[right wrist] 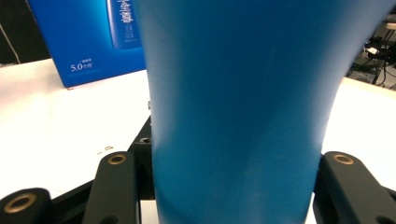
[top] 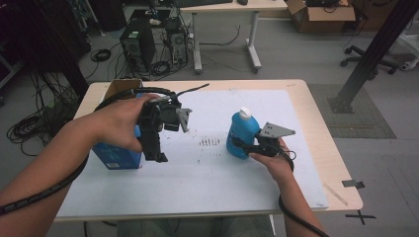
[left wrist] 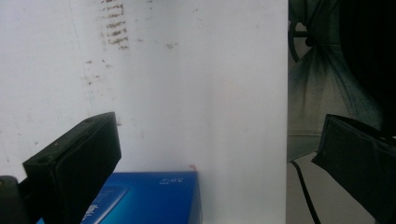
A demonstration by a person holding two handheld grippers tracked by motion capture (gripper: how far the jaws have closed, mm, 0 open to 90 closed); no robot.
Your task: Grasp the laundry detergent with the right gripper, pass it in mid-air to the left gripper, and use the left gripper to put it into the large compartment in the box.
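A blue bottle (top: 241,134) with a white cap stands upright on the white mat (top: 222,173), right of centre. My right gripper (top: 245,145) is shut on its lower body; in the right gripper view the bottle (right wrist: 238,93) sits between both jaws, touching each. A blue carton (top: 116,157) stands at the mat's left edge and also appears behind the bottle as the blue carton (right wrist: 93,37). My left gripper (top: 157,154) hangs over the carton's right side, pointing down, jaws wide open. The left gripper (left wrist: 219,140) holds nothing, with the carton's top (left wrist: 154,196) below it.
An open cardboard box (top: 121,88) stands at the table's far left corner. Dark smudges (top: 210,142) mark the mat's centre. Beyond the table are a computer tower (top: 138,44), tangled cables, a desk, and a black post (top: 370,54) at the right.
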